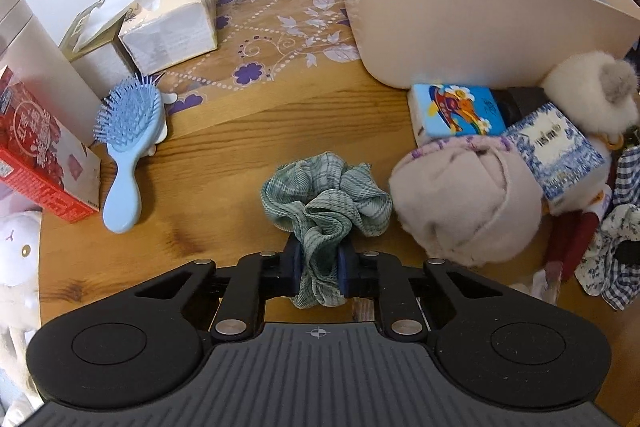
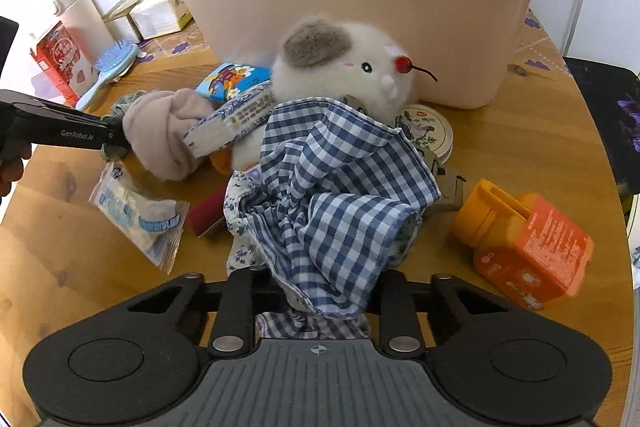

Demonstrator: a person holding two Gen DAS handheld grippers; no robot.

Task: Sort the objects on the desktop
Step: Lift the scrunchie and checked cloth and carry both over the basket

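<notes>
My left gripper [image 1: 320,261] is shut on a green scrunchie [image 1: 326,203], which bunches up above the pads over the wooden table [image 1: 224,147]. In the right wrist view my right gripper [image 2: 324,293] is shut on a blue checked cloth [image 2: 332,195] that drapes over its fingertips and hides them. That cloth lies on a pile with a white plush toy [image 2: 340,63] and a rolled beige cloth [image 2: 168,135]. A beige basket [image 2: 360,11] stands behind the pile. The left gripper [image 2: 114,145] shows at the left edge of the right wrist view.
A blue hairbrush [image 1: 128,147], a red box [image 1: 44,155] and a tissue pack [image 1: 176,19] lie at the left. An orange bottle [image 2: 524,243], a round tin [image 2: 428,131] and a plastic packet [image 2: 136,215] surround the pile. A small blue tissue pack [image 1: 456,109] leans by the basket.
</notes>
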